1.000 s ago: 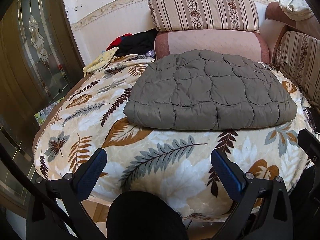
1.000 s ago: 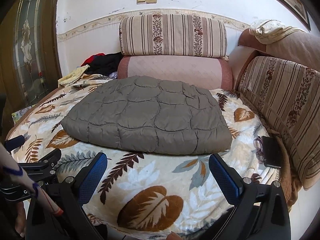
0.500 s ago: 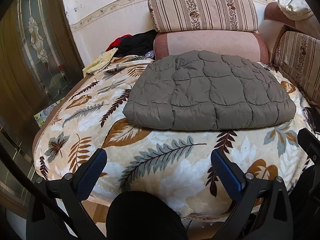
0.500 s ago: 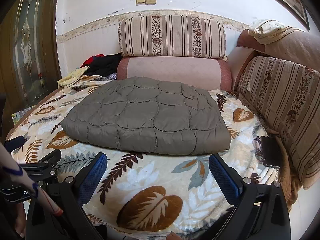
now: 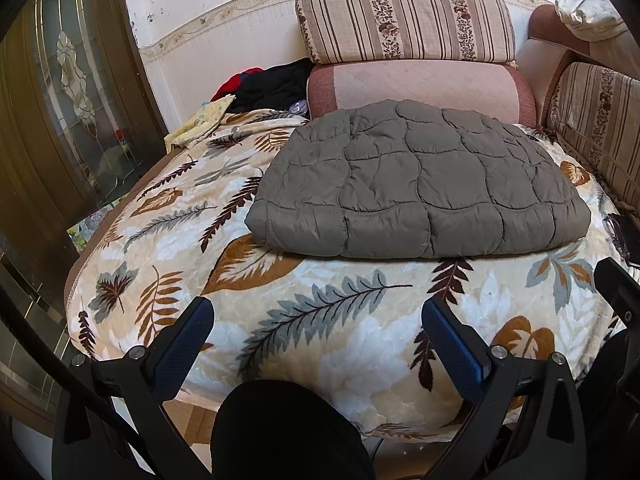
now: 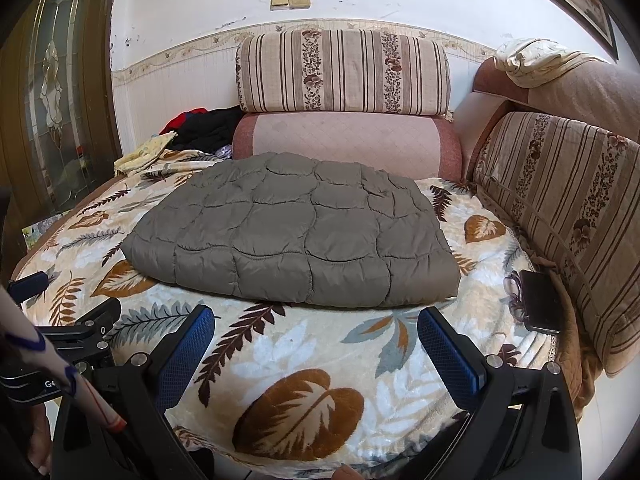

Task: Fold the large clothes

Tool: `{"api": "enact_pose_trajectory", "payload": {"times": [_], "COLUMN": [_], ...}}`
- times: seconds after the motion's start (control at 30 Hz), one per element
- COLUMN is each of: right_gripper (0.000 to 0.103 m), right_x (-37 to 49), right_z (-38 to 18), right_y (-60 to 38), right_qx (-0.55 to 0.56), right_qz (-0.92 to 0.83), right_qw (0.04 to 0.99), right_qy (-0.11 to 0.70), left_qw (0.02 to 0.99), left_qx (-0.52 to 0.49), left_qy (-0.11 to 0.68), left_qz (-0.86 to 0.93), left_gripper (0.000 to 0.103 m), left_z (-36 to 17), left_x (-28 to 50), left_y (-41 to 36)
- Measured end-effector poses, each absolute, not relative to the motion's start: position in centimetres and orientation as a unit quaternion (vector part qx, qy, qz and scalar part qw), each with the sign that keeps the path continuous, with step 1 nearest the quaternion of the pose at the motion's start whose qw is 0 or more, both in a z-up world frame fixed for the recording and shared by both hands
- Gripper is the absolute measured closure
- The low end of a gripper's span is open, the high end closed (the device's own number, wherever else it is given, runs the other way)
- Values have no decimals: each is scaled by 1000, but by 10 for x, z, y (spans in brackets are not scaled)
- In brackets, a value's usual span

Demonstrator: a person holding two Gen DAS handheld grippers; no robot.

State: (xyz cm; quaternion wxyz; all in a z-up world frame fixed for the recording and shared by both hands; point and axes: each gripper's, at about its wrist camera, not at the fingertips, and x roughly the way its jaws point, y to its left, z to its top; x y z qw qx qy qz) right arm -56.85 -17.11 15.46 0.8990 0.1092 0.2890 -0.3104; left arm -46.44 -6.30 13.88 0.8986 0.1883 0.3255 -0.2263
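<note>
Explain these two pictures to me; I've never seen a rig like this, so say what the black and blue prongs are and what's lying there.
No robot here: a person holds a handheld gripper in each hand, each with a fisheye camera looking along its two blue-padded fingers. One picture looks from the left gripper, the other from the right gripper. Both are open and hold nothing. On the leaf-print blanket lies a folded grey quilted garment, untouched. Striped cushions stand behind, a pile of clothes sits in the corner, and a dark flat object lies at the right.

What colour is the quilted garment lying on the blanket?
Grey-brown (taupe) quilted garment, best seen in the right wrist view.
</note>
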Motion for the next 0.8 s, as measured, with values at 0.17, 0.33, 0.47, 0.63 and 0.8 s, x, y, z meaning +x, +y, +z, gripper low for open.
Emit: {"api": "enact_pose_trajectory", "payload": {"times": [0.17, 0.33, 0.47, 0.63, 0.8], "right_gripper": [0, 0, 0, 0, 0], "right_x": [-570, -567, -566, -565, -565], "right_z": [154, 150, 148, 145, 143], "right_y": [-171, -174, -175, -177, -178], "right_qx": [110, 110, 109, 111, 112], "right_qz": [-310, -310, -312, -313, -313], "right_qw": [899, 895, 894, 891, 891], "right_qy": [290, 300, 303, 309, 310], "left_qw": [898, 898, 896, 896, 896], "left_qx": [189, 188, 186, 189, 189], "left_qy": [326, 327, 333, 330, 331], "left_qz": [-228, -227, -228, -230, -230], "left_gripper": [0, 0, 0, 0, 0], "left_z": [139, 138, 136, 137, 137], "left_x": [-464, -465, -464, -464, -466], "left_y": [-62, -61, -60, -60, -60]}}
